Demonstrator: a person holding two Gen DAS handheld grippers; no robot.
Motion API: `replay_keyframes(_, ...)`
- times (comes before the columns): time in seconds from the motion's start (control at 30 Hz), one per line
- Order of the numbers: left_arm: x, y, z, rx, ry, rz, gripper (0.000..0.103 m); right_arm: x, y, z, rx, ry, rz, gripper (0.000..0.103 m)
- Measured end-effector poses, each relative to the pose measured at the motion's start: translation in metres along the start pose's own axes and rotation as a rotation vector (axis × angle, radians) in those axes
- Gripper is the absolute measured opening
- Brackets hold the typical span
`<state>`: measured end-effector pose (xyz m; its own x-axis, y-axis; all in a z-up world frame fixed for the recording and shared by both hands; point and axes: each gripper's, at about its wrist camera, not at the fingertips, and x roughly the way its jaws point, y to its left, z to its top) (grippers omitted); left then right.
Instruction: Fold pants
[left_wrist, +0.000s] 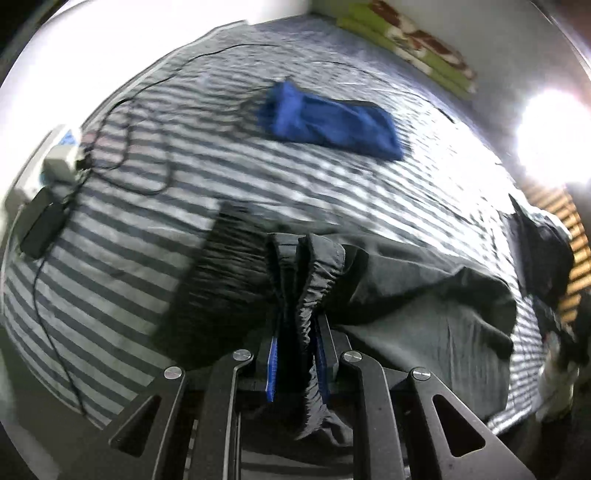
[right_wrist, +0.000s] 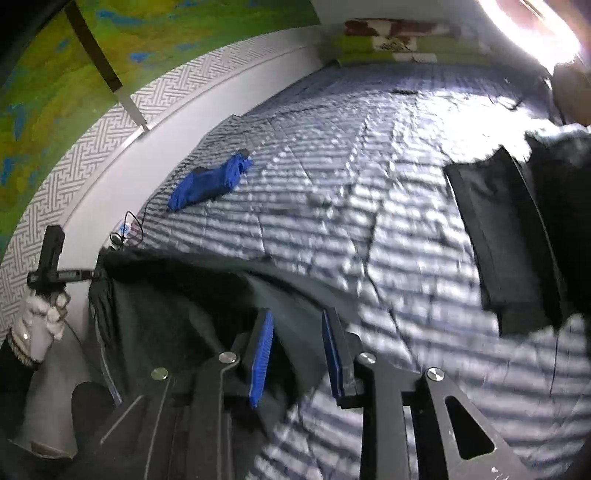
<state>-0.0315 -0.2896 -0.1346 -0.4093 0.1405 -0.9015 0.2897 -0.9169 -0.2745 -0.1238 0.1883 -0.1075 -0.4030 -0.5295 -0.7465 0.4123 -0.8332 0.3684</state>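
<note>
Black pants (left_wrist: 406, 295) lie partly spread on the striped bed cover (left_wrist: 147, 221). My left gripper (left_wrist: 297, 332) is shut on their gathered elastic waistband (left_wrist: 317, 266), which bunches up between the blue pads. In the right wrist view the same pants (right_wrist: 177, 295) hang from the left gripper (right_wrist: 92, 273) at the far left, held by a white-gloved hand (right_wrist: 40, 317). My right gripper (right_wrist: 297, 317) stands open just above the pants' edge. Dark cloth lies under and between its blue pads (right_wrist: 260, 354), and the pads do not press on it.
A blue garment (left_wrist: 328, 122) (right_wrist: 210, 181) lies farther back on the bed. Another black garment (right_wrist: 509, 240) sits at the right. Cables (left_wrist: 125, 147) and a charger (left_wrist: 44, 225) lie at the left edge. The patterned wall (right_wrist: 74, 166) borders the bed; green bedding (left_wrist: 413, 40) lies at the head.
</note>
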Motion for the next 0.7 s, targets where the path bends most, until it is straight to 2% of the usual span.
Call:
replay_keyframes(0.1, 0.008, 0.019, 0.004, -0.024, 0.017, -0.007, 0.017, 0.007, -0.007, -0.017, 0.002, 0.032, -0.026, 0.025)
replay_keyframes(0.27, 0.018, 0.024, 0.006, -0.013, 0.021, 0.029, 0.017, 0.023, -0.028, -0.014, 0.067, 0.064, -0.008, 0.025)
replay_keyframes(0.37, 0.016, 0.015, 0.006, 0.021, 0.030, 0.080, 0.027, 0.037, -0.035, -0.009, 0.101, 0.100, 0.050, 0.026)
replay_keyframes(0.4, 0.013, 0.014, 0.005, 0.019, 0.032, 0.099, 0.036, 0.040, -0.036, -0.009, 0.108, 0.108, 0.054, 0.030)
replay_keyframes(0.43, 0.009, 0.013, 0.004, 0.019, 0.027, 0.121, 0.041, 0.045, -0.038, -0.008, 0.116, 0.116, 0.061, 0.035)
replay_keyframes(0.53, -0.014, -0.002, -0.004, 0.054, -0.017, 0.176, 0.044, 0.055, -0.049, -0.010, 0.170, 0.132, 0.104, 0.035)
replay_keyframes(0.6, -0.032, -0.028, -0.016, 0.083, -0.043, 0.131, 0.045, 0.060, -0.056, -0.013, 0.219, 0.136, 0.149, 0.035)
replay_keyframes(0.7, -0.038, -0.090, -0.040, 0.183, -0.027, -0.015, 0.054, 0.067, -0.069, -0.014, 0.306, 0.134, 0.223, 0.035)
